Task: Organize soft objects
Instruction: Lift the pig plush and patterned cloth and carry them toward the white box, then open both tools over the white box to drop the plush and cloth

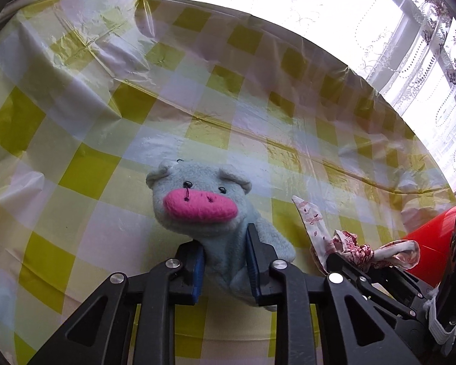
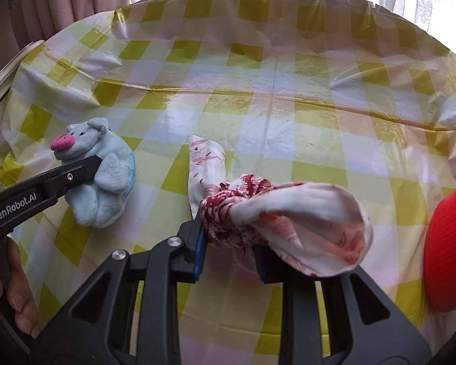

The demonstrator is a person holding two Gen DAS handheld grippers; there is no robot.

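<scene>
checked yellow table (image 2: 258, 70) by the window | left gripper (image 1: 225, 261) squeezing the blue plush pig (image 1: 197, 200) near the left edge | right gripper (image 2: 231, 249) pinching the patterned cloth (image 2: 288, 213) mid-table | red container (image 2: 450, 249) sitting at the right edge, nothing sorted yet

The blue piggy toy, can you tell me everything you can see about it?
The blue piggy toy is a small plush of fuzzy pale-blue fleece, with a bright pink snout, tiny black bead eyes and floppy ears. Its body looks squashed where the left gripper pinches it from both sides. It sits upright over the yellow checked tablecloth; whether it touches the cloth is unclear.
</scene>
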